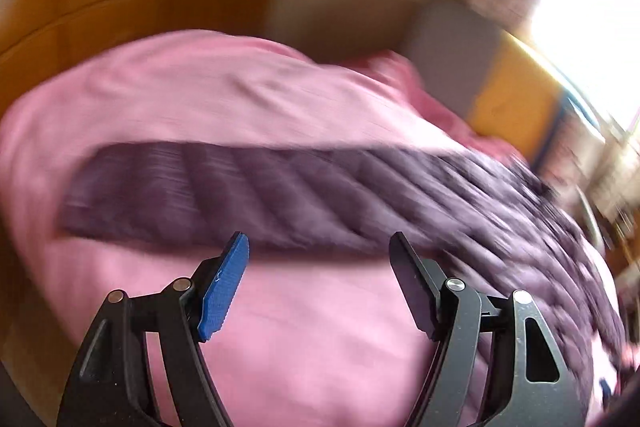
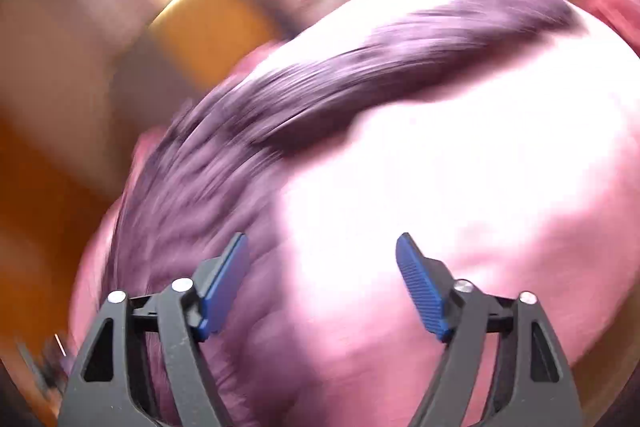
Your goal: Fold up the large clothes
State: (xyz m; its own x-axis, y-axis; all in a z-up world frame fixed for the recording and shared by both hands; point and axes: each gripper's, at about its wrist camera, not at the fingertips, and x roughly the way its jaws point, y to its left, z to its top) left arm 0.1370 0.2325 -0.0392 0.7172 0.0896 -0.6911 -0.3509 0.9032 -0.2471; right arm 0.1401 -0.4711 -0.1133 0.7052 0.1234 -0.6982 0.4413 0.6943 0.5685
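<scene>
Hovering over pink bed [image 1: 320,327]: left gripper [image 1: 318,287] and right gripper [image 2: 322,287], fingers spread wide, holding nothing. Dark purple quilted garment [image 1: 224,195] lies on bed as long narrow band, apparently part-folded; crosswise folds likely remain.

Heavy motion blur smears both views: the dark purple quilted garment [image 1: 280,195] loses its stitching toward three o'clock, its far end cut off; clutter at twelve o'clock in the right view is unreadable.
</scene>
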